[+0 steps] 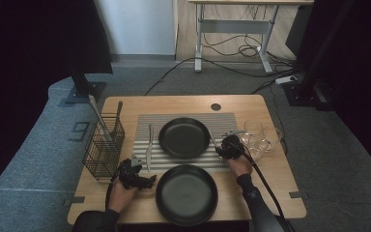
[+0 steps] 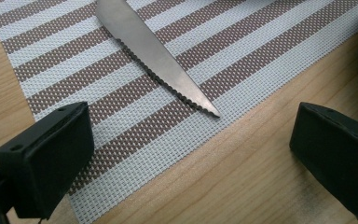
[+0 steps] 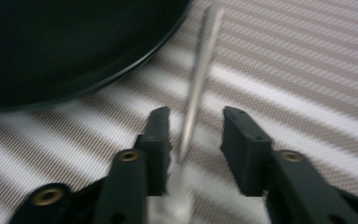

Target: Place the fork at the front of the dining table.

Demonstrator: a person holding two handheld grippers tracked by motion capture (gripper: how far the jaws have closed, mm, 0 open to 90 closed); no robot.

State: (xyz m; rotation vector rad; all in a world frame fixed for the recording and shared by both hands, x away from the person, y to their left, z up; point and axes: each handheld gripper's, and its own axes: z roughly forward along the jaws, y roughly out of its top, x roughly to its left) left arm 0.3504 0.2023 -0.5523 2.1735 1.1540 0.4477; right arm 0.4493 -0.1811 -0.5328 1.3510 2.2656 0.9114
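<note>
**Slim steel utensil between the right tongs, knife ahead of the left**

A thin, bright metal utensil (image 3: 200, 79) lies on the striped placemat (image 3: 279, 70) just right of the far black plate (image 3: 51, 42). In the right gripper view its narrow shaft runs up from between the jaws and broadens at the near end; the picture is blurred, so I cannot tell whether it is a fork or a spoon. The right tongs (image 3: 196, 135) stand partly open around that shaft, a gap showing on the right side; whether the left pad touches it is unclear.

The serrated knife (image 2: 154, 56) lies on the same mat, its pointed tip near the mat's front edge and its toothed edge plainly visible. The left tongs (image 2: 191, 140) are wide open and hold nothing, hovering above the mat's corner and the bare wooden worktop (image 2: 242, 186).

From the high view, 2 black plates sit one behind the other, the near plate (image 1: 187, 194) overlapping the mat's front edge. A black wire basket (image 1: 104, 145) with utensils stands at the left, and clear glasses (image 1: 261, 137) sit just beyond the right tongs.
</note>
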